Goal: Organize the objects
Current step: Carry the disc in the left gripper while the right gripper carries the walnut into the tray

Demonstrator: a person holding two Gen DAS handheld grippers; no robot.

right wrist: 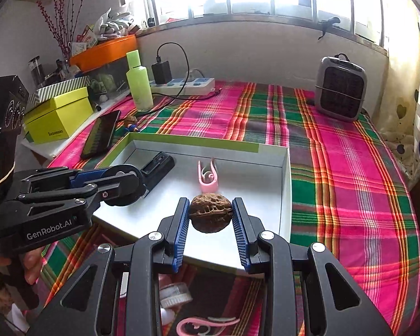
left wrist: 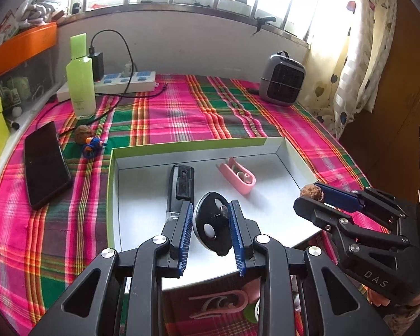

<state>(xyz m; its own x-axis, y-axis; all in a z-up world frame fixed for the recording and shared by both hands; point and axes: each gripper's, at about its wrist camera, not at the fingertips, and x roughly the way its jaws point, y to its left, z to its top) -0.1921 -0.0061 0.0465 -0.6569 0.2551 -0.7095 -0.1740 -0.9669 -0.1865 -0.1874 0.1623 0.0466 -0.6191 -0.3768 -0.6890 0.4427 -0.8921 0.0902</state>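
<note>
1. Left wrist view: my left gripper has its fingers closed on a black disc, held on edge above the near part of the box.
2. That box is a shallow open tray with a white floor and green outer walls. It sits on the plaid cloth covering the table.
3. Inside the box I see two things lying on the floor: a black case at the left and a pink clip to its right, apart from each other.
4. At the right of this view, my right gripper pinches a walnut over the box's right wall.
5. Right wrist view: the fingers of the right gripper are partly closed, both blue pads touching the walnut, which hangs above the near white floor of the box.
6. From here the pink clip lies just beyond the walnut, and the black case is partly hidden behind the left gripper.
7. Outside the box, on the cloth to its left, are a phone, a second walnut and a small blue toy touching it.
8. Farther back stand a green bottle, a power strip and a grey heater.
9. An orange bin holding papers and gloves sits on the shelf at far left, with a yellow box below it.
</note>
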